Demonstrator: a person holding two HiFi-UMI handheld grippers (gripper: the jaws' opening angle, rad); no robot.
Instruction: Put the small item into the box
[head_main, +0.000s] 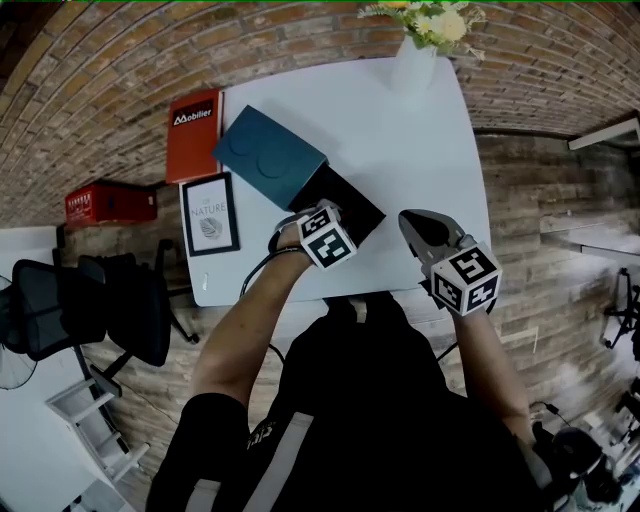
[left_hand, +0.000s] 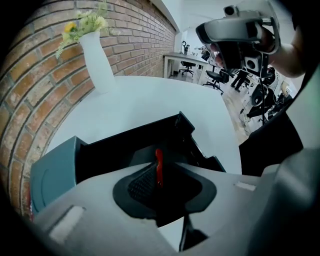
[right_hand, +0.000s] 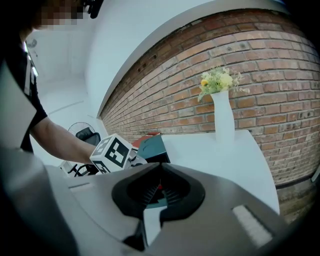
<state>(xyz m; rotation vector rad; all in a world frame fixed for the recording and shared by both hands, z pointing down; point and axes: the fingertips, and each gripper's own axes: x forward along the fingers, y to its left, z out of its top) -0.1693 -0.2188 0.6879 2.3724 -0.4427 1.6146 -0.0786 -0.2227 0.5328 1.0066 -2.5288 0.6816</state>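
Note:
A black open box (head_main: 345, 200) lies on the white table (head_main: 420, 130), with its teal lid (head_main: 268, 155) leaning at its far left. My left gripper (head_main: 305, 218) hovers over the box's near edge. In the left gripper view it (left_hand: 161, 174) is shut on a thin small red item (left_hand: 158, 161), held upright above the box's dark inside (left_hand: 135, 145). My right gripper (head_main: 412, 222) hangs to the right of the box over bare table. Its jaws (right_hand: 159, 184) look shut, and a tiny red speck shows between the pads.
A white vase with yellow flowers (head_main: 417, 55) stands at the table's far edge. A red book (head_main: 193, 132) and a framed card (head_main: 210, 214) lie on the table's left end. On the floor to the left are a red crate (head_main: 110, 203) and a black office chair (head_main: 90, 305).

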